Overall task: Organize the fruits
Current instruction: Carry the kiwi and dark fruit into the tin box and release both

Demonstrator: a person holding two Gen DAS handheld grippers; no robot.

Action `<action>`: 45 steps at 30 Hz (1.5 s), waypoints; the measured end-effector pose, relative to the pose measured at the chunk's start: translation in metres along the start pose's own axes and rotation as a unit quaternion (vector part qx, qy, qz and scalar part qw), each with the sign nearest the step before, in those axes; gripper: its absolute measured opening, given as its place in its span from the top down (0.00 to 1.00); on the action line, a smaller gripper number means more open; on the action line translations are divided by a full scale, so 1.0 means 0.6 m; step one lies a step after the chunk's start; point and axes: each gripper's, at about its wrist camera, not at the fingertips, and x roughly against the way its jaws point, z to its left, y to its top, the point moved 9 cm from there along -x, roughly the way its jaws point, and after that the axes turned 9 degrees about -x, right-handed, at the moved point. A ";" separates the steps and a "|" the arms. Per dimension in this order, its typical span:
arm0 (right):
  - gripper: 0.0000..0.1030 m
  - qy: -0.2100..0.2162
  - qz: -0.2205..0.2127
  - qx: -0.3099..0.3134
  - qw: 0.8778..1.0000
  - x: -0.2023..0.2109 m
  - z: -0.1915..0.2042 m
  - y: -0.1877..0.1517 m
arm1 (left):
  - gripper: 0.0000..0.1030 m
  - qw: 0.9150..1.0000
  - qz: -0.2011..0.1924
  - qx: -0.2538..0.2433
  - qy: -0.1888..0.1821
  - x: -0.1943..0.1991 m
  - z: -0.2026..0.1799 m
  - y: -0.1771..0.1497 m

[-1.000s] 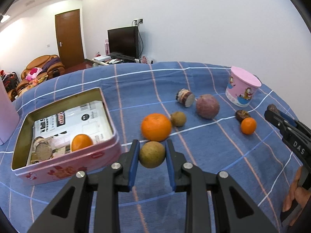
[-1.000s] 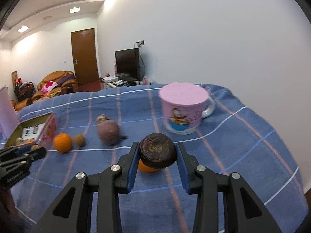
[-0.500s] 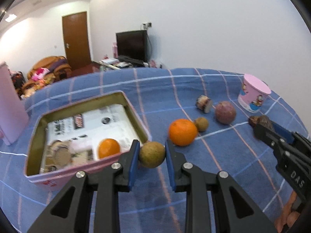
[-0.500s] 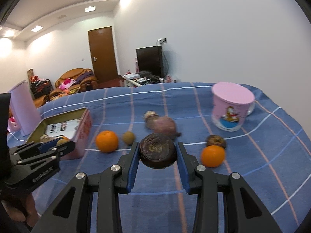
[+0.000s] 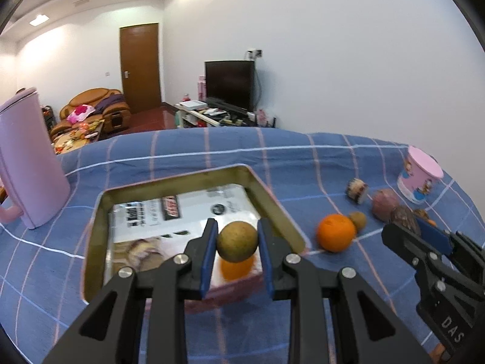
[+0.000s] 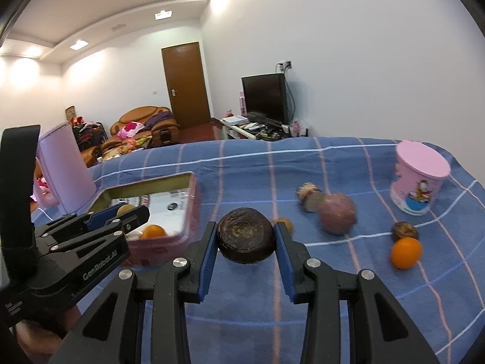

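My left gripper (image 5: 237, 242) is shut on a round green-brown fruit (image 5: 237, 241) and holds it above the near right part of the pink tin (image 5: 274, 203), over an orange (image 5: 237, 268) lying inside. My right gripper (image 6: 246, 239) is shut on a dark brown fruit (image 6: 246, 239), held above the blue cloth to the right of the tin (image 6: 191, 200). It also shows at the right of the left wrist view (image 5: 406, 218). On the cloth lie a big orange (image 5: 336, 232), a small green-brown fruit (image 5: 357, 219), a purple fruit (image 6: 336, 214) and a small orange (image 6: 406, 253).
A pink cup (image 6: 416, 179) stands at the far right of the table. A tall pink jug (image 5: 28, 157) stands left of the tin. A cut brown fruit (image 6: 309, 195) and a small dark fruit (image 6: 404, 230) lie on the cloth. Printed packets (image 5: 182, 212) line the tin.
My left gripper has carried its fruit left, from beside the big orange to over the tin. My right gripper has moved left with the dark fruit, away from the pink cup.
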 end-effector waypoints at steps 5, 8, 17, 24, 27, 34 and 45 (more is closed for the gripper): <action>0.62 0.020 0.000 0.005 1.000 -0.020 0.047 0.006 | 0.73 1.000 0.004 0.017 0.015 -0.007 0.047 -0.003; 0.62 0.031 0.000 0.007 1.000 -0.034 0.073 0.009 | 0.73 0.999 0.005 0.018 0.026 -0.009 0.068 -0.003; 0.62 0.045 0.007 0.017 0.999 -0.081 0.132 0.010 | 0.73 0.997 0.024 0.020 0.075 -0.026 0.126 -0.016; 0.61 0.048 0.005 0.014 0.999 -0.120 0.160 0.023 | 0.73 0.994 0.040 0.009 0.103 -0.039 0.134 -0.025; 0.61 0.047 0.007 0.022 0.999 -0.129 0.162 0.018 | 0.73 0.992 0.046 0.000 0.119 -0.043 0.138 -0.027; 0.61 0.061 0.033 0.022 0.997 -0.148 0.158 0.006 | 0.73 0.990 0.061 -0.004 0.129 -0.051 0.137 -0.037; 0.61 0.097 0.067 0.024 0.993 -0.158 0.176 -0.016 | 0.73 0.988 0.069 -0.017 0.139 -0.052 0.127 -0.046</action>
